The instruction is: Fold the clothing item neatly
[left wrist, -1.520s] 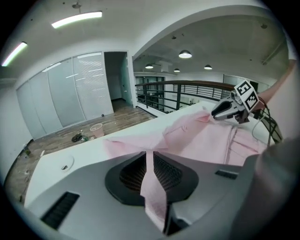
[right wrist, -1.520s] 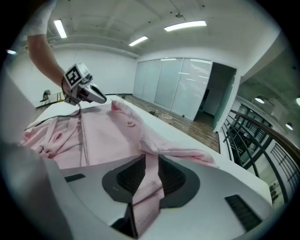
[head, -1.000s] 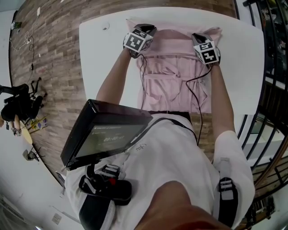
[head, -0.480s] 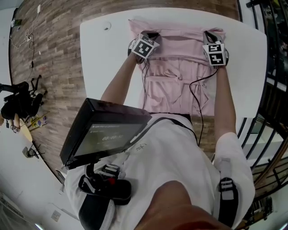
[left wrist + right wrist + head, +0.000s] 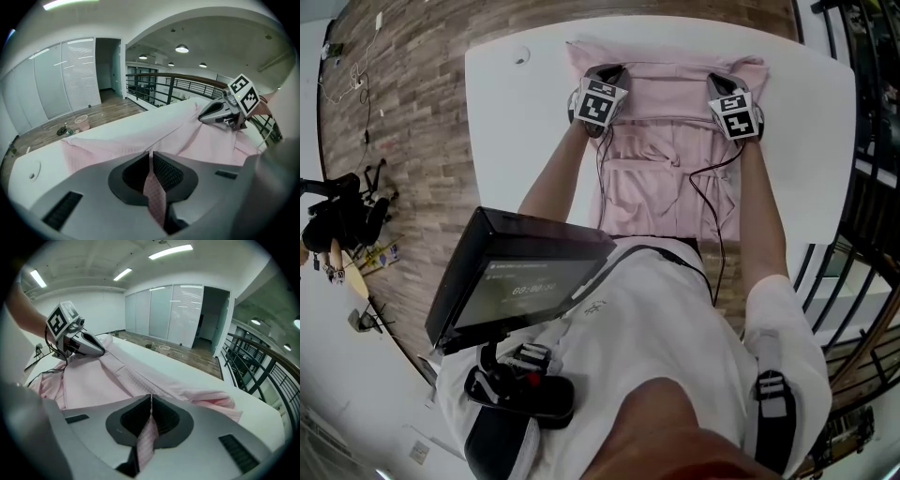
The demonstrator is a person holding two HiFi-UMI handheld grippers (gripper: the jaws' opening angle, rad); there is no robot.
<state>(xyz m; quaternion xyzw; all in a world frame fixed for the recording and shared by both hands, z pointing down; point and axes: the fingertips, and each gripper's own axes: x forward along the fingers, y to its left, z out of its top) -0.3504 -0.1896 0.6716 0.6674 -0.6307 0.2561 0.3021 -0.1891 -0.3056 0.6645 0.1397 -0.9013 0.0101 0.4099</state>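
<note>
Pink garment [image 5: 670, 159] lies on the white table [image 5: 516, 131], pinched tight by left tongs [image 5: 150, 157] and right tongs [image 5: 151, 400].

You have a white table [image 5: 516, 122] with rounded corners in front of you, standing on a wood-plank floor [image 5: 403, 112]. A pink garment [image 5: 666, 159] lies on the table's middle, running from close to the far edge back toward the near edge by your body (rumpled in the near half). A small round fitting [image 5: 520, 56] sits near the far left corner, well apart from the cloth.
</note>
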